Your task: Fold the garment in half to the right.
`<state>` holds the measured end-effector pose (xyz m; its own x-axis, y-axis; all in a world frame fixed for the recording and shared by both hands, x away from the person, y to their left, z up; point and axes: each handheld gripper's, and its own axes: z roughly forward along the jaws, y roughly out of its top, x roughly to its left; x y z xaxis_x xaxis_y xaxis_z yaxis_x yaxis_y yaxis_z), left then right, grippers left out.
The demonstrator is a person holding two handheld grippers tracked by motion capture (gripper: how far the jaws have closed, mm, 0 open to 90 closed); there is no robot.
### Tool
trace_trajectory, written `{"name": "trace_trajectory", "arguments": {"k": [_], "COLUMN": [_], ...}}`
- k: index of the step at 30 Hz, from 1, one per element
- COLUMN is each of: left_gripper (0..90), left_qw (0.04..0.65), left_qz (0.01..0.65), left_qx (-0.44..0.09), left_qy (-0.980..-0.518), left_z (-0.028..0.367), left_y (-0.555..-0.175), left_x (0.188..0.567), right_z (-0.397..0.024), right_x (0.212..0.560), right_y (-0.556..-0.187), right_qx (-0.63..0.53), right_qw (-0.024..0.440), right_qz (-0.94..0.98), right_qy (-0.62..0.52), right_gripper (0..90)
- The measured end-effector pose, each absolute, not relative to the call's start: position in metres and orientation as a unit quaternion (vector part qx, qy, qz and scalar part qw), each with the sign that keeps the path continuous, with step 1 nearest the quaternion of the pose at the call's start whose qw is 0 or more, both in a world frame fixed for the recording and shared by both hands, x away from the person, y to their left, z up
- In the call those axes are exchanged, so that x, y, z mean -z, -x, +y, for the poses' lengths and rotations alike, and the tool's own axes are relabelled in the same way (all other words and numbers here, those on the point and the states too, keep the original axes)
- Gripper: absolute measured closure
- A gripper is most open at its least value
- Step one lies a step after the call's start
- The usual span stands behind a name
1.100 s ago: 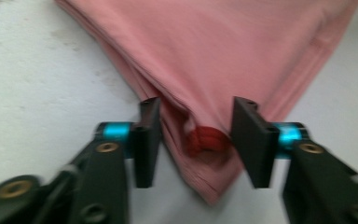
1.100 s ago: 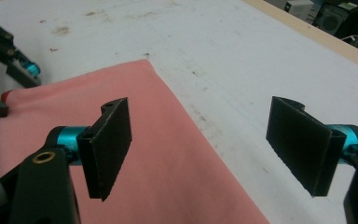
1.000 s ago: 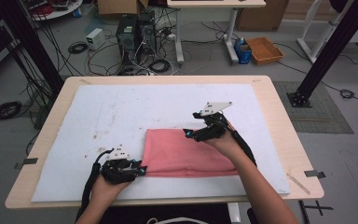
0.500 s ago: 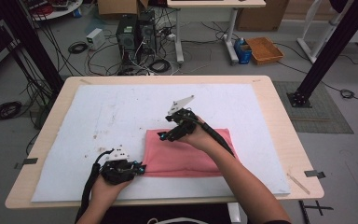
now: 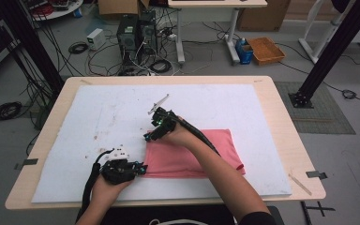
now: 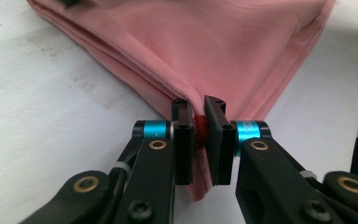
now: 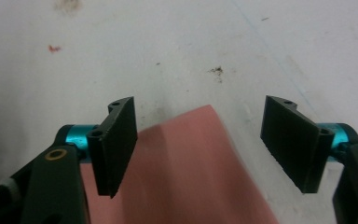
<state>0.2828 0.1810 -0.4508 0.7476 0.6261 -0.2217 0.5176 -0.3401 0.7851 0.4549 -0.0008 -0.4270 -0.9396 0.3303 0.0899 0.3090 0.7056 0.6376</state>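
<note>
**Folded pink cloth, one corner pinned, the other under open jaws**

The pink cloth lies folded on the white mat of the bench, its long axis running left to right. The left claw is clamped tight on the near-left corner, layered edges fanning away from it. The right claw hovers at the far-left corner, jaws wide apart and holding nothing, the corner tip pointing out between them. The cloth seems slightly blurred there, perhaps from motion.

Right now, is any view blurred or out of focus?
Right gripper view: pink cloth corner smeared, right gripper jaws soft at the edges. Left gripper view: left gripper and cloth folds sharp. High view: slightly soft overall, evenly lit.
</note>
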Motion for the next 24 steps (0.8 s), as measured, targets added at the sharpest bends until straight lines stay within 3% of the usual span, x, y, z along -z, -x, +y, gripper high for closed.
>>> {"name": "trace_trajectory", "arguments": {"k": [2, 5, 7, 9, 24], "left_gripper": [82.2, 82.3, 82.2, 82.3, 82.4], "left_qw": [0.456, 0.457, 0.457, 0.457, 0.507], "left_qz": [0.350, 0.351, 0.351, 0.352, 0.339], "left_qx": [-0.059, -0.060, -0.059, -0.059, -0.036], "left_qy": [-0.816, -0.815, -0.815, -0.815, -0.792], "left_z": [0.181, 0.181, 0.181, 0.181, 0.185], "left_y": [-0.283, -0.283, -0.283, -0.283, -0.279], "left_x": [0.451, 0.451, 0.452, 0.452, 0.436], "right_z": [0.005, 0.007, 0.006, 0.007, -0.005], "right_x": [0.432, 0.434, 0.432, 0.431, 0.399], "right_y": [-0.454, -0.452, -0.452, -0.449, -0.438], "right_qx": [-0.327, -0.315, -0.314, -0.311, -0.378], "right_qw": [0.012, 0.031, 0.019, 0.023, 0.043], "right_qz": [0.930, 0.934, 0.935, 0.938, 0.915], "right_qy": [-0.168, -0.163, -0.161, -0.152, -0.133], "right_gripper": [44.7, 55.2, 74.7, 82.1, 85.2]}}
